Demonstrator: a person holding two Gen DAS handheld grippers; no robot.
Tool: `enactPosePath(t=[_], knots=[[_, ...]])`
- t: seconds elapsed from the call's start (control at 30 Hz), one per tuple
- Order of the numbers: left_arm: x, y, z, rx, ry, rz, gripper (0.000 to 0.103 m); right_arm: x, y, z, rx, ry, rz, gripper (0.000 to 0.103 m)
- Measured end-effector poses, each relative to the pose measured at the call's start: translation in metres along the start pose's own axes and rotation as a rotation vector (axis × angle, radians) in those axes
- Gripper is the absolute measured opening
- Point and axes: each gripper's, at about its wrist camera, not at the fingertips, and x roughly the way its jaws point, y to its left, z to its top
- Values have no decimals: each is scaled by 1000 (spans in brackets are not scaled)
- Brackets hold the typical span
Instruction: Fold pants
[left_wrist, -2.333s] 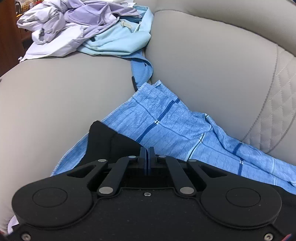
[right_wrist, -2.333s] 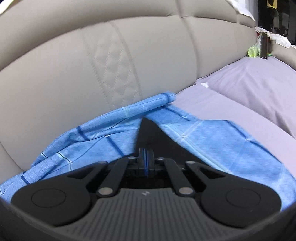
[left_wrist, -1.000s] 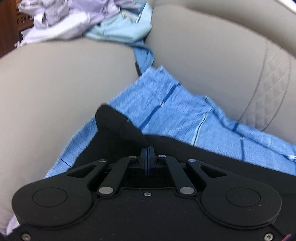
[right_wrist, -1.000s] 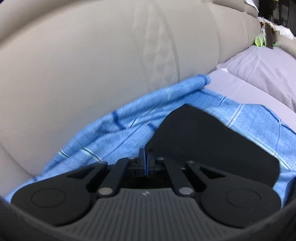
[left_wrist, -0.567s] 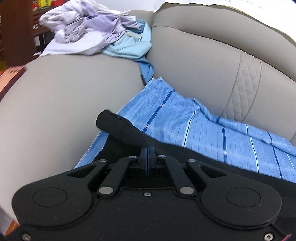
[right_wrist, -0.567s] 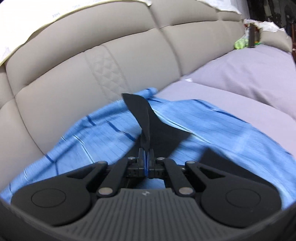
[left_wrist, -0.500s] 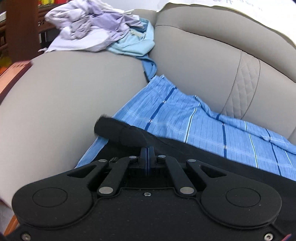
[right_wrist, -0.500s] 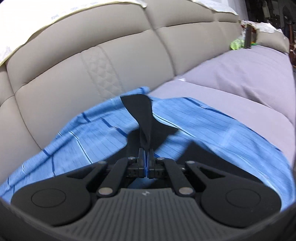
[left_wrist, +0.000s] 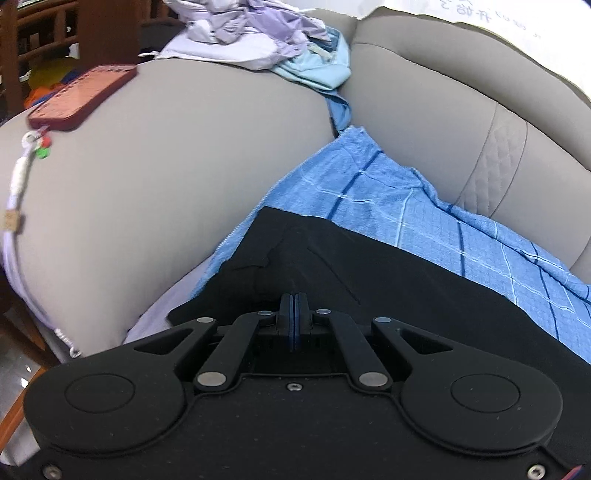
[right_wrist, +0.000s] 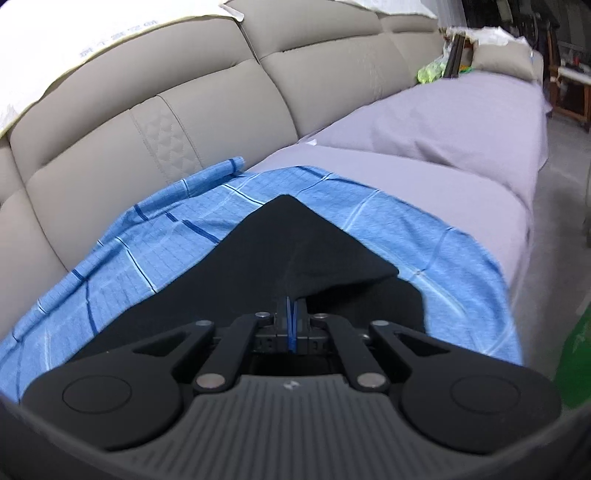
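Observation:
Black pants (left_wrist: 369, 273) lie over a blue checked cloth (left_wrist: 388, 199) on the sofa seat. My left gripper (left_wrist: 293, 308) is shut on the near edge of the pants by the sofa arm. My right gripper (right_wrist: 291, 314) is shut on the pants (right_wrist: 280, 251) at the other end, where a corner of the black fabric points toward the sofa back. The blue cloth (right_wrist: 155, 229) shows around the pants on all sides in the right wrist view. The pinched fabric hides the fingertips of both grippers.
The beige sofa arm (left_wrist: 166, 155) rises at left with a red phone case (left_wrist: 81, 96) and a pile of clothes (left_wrist: 266, 40) on it. A grey sheet (right_wrist: 443, 147) covers the seat further right. The sofa back (right_wrist: 184, 110) stands behind.
Both grippers have pulled back and up from the sofa back, still shut on the pants. The black fabric now lies wider and flatter over the blue cloth.

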Motion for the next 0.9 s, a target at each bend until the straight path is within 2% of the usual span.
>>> enactPosePath(t=[0.13, 0.23, 0.3, 0.33, 0.37, 0.4, 0.43, 0.5, 0.57, 0.63, 0.73, 0.9], knots=[[3, 6, -15, 69, -14, 100, 1, 1, -9, -8, -4, 26, -31, 2], [12, 9, -24, 68, 46, 75, 1, 12, -8, -14, -83, 98, -65, 3], [10, 3, -30, 105, 31, 62, 2, 17, -5, -17, -131, 137, -89, 14], [7, -1, -31, 125, 11, 51, 5, 19, -3, -18, -156, 150, -110, 38], [2, -5, -31, 139, -14, 37, 11, 20, -2, -18, -170, 147, -131, 54], [-3, -8, -30, 144, -38, 11, 16, 19, -1, -18, -187, 140, -160, 64], [-6, -11, -28, 143, -57, -16, 23, 17, 0, -16, -204, 128, -181, 79], [-10, -16, -23, 146, -73, -86, 66, 9, 3, -15, -220, 95, -181, 81], [-7, -21, -20, 139, -84, -96, 73, -2, 12, -13, -238, 56, -169, 81], [2, -23, -17, 136, -62, -80, 73, -19, 31, -18, -307, -11, -83, 85], [21, -14, -17, 79, 12, -82, 71, -39, 74, -43, -451, -67, 102, 87], [42, 7, -20, -1, 98, -120, 67, -65, 164, -126, -756, -101, 431, 86]])
